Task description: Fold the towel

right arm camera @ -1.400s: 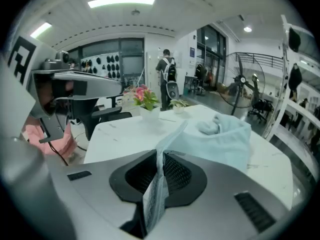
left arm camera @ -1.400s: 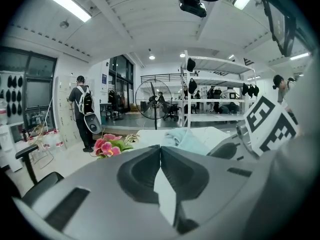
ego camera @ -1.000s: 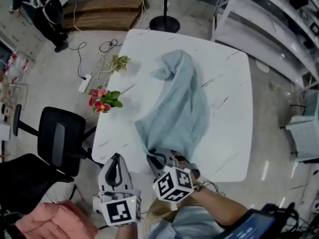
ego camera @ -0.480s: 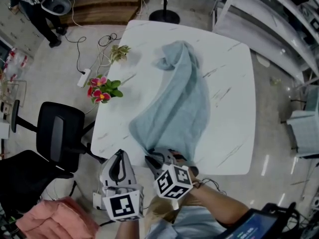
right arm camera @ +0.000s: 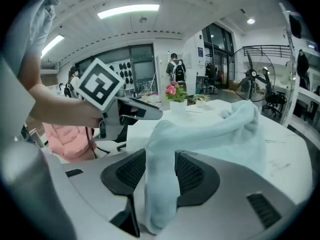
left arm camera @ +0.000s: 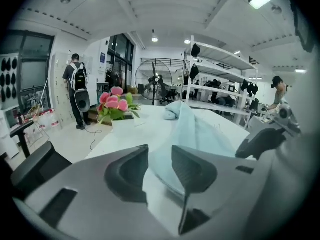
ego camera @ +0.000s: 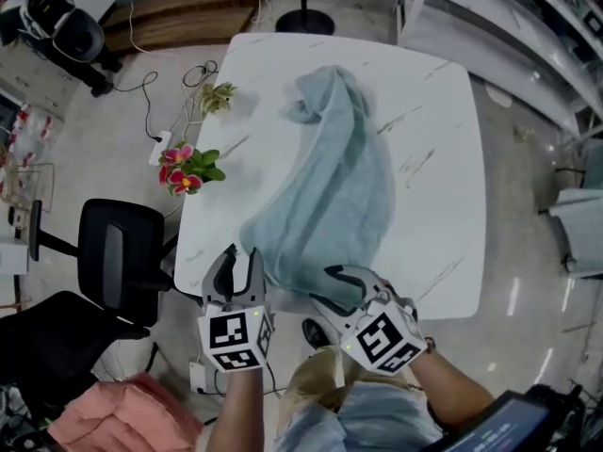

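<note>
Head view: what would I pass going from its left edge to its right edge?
A black chair, pink flowers, towel, metal shelves.

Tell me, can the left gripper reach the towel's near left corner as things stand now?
Probably yes. The left gripper points at the towel, whose near left corner lies just ahead on the table. Its jaws have just been opening, with nothing held between them, and nothing stands in the way.

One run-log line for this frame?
left gripper: just opening, at towel edge, nothing gripped | right gripper: just opening, towel between jaws | towel: rumpled on table
</note>
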`<state>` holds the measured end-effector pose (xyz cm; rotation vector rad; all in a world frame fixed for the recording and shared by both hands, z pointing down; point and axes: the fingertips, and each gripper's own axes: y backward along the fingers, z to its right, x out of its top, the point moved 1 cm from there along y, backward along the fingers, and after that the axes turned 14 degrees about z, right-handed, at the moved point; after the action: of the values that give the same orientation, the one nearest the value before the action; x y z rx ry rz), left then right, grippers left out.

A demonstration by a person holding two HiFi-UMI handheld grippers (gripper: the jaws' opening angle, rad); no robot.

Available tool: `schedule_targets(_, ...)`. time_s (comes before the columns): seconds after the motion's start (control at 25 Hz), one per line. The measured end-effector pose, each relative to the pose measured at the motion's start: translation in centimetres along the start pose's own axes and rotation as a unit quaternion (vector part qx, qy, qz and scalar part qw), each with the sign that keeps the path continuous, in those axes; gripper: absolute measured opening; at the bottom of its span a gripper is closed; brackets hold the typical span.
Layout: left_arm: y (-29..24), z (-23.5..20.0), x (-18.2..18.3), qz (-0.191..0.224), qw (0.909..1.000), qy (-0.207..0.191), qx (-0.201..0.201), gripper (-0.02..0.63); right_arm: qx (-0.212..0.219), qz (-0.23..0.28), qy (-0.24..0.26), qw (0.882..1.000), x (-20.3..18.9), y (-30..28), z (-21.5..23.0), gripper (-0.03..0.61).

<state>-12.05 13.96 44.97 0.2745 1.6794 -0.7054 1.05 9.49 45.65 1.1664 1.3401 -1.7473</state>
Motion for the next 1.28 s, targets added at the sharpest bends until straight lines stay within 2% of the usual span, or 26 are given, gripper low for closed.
schedule_targets(0.12,-1.5,-0.7,-2.0,-0.043,0.999,0.012,0.002,0.164,0.012,-0.018,0.019,1.0,-1.9,2.0,0.1,0.189)
schedule_targets(0.32,-2.5,-1.7,-4.7,-0.109,0.9937,0.023,0.015,0.16,0.03,-0.04,0.033,0.998,-4.1,3.1,-1.5,0.184)
schedule_targets(0.52,-2.6,-2.7,-5.9,-0.146,0.9888,-0.005,0.032,0.085,0.011,-0.061,0.039,0.997,-6.1,3.4,-1.7,0.163)
schedule_targets(0.64,-3.0,-2.4,-5.7,-0.15,0.9883,-0.021,0.019,0.04,-0.003,-0.08,0.052,0.995,-7.2,3.6,-1.4,0.051)
schedule_targets(0.68,-3.0,-2.3,-5.7,-0.15,0.9884,-0.022,0.016,0.034,-0.004,-0.081,0.052,0.995,-7.4,3.6,-1.4,0.035)
schedule_targets(1.04,1.1,-3.5,-5.6,-0.112,0.9927,-0.008,0.045,0.029,-0.018,-0.067,0.041,0.997,-7.0,4.5,-2.0,0.028)
schedule_targets(1.28,4.4,-3.9,-6.1,-0.11,0.9924,-0.002,0.057,0.029,-0.016,-0.068,0.046,0.997,-7.0,5.2,-3.5,0.028)
